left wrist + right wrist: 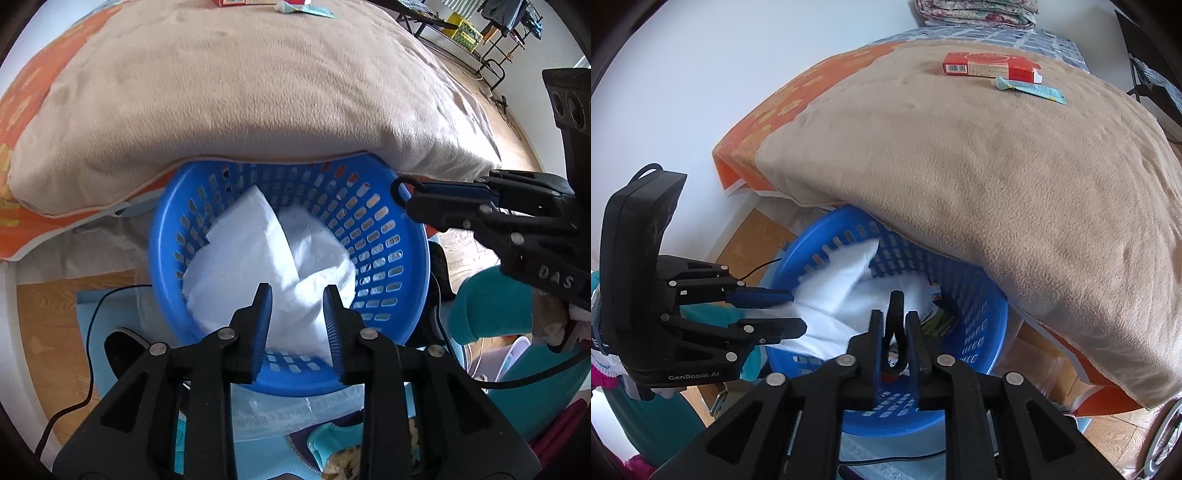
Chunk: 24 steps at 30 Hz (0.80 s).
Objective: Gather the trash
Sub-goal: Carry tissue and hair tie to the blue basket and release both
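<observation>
A blue perforated basket (373,221) sits on the floor against the bed, with crumpled white paper or plastic (266,258) inside. My left gripper (297,295) is open and empty above the basket's near rim. My right gripper (895,314) is shut on a black looped object (895,332) over the basket (979,317); it also shows in the left wrist view (406,195). Some printed wrappers (938,317) lie in the basket beside the white sheet (831,295). A red box (990,66) and a light blue tube (1030,88) lie on the bed's far side.
A tan blanket (997,184) covers the bed and overhangs the basket's far rim. An orange patterned sheet (22,110) lies under it. A teal container (480,310) stands to the right. A black cable (92,325) runs over the wooden floor.
</observation>
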Available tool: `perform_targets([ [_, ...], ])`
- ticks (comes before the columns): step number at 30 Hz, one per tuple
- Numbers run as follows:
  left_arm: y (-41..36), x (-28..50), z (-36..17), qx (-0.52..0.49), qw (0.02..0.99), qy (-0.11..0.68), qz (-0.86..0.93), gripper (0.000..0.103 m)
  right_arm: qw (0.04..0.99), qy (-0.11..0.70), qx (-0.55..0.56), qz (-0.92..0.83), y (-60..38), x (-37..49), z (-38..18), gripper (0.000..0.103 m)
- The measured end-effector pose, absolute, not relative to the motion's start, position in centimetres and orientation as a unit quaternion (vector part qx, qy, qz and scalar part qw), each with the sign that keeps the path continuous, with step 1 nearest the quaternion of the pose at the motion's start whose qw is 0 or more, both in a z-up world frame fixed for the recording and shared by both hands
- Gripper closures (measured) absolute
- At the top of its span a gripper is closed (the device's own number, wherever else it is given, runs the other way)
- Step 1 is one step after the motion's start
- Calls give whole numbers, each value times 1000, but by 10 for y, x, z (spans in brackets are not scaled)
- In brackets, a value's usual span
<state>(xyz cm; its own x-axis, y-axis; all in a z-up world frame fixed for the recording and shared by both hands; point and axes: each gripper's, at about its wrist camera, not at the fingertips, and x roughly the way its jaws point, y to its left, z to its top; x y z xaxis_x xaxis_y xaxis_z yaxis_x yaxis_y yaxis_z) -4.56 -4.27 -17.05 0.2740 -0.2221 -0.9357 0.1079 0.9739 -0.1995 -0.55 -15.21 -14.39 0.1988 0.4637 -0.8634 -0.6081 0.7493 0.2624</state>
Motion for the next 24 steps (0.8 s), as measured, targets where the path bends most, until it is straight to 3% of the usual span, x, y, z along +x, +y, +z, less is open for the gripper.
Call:
perform_targets([
  [1,-42,-43,-171,-49,797,593,-102,75,772,528,-68,347,-152,-5,-143,76],
  [4,-40,-42,-170,-51,800,590,-99,69,776,526,-68,343,-153,-4,-141,69],
  [5,-39,-42,-169,-51,801,588,-97,63,777,525,-67,341,-153,-4,-141,61],
  [8,-39,-42,-168,-49,805,584,-94,62,782,521,-63,336,-155,-3,-138,40],
  [12,-39,-42,-167,-48,807,582,-91,60,786,516,-63,333,-155,-1,-135,32],
  [14,-39,-41,-166,-46,809,579,-88,49,789,513,-60,333,-155,-1,-133,22],
  [24,-33,-40,-158,-48,818,568,-77,46,798,504,-51,326,-159,1,-126,17],
])
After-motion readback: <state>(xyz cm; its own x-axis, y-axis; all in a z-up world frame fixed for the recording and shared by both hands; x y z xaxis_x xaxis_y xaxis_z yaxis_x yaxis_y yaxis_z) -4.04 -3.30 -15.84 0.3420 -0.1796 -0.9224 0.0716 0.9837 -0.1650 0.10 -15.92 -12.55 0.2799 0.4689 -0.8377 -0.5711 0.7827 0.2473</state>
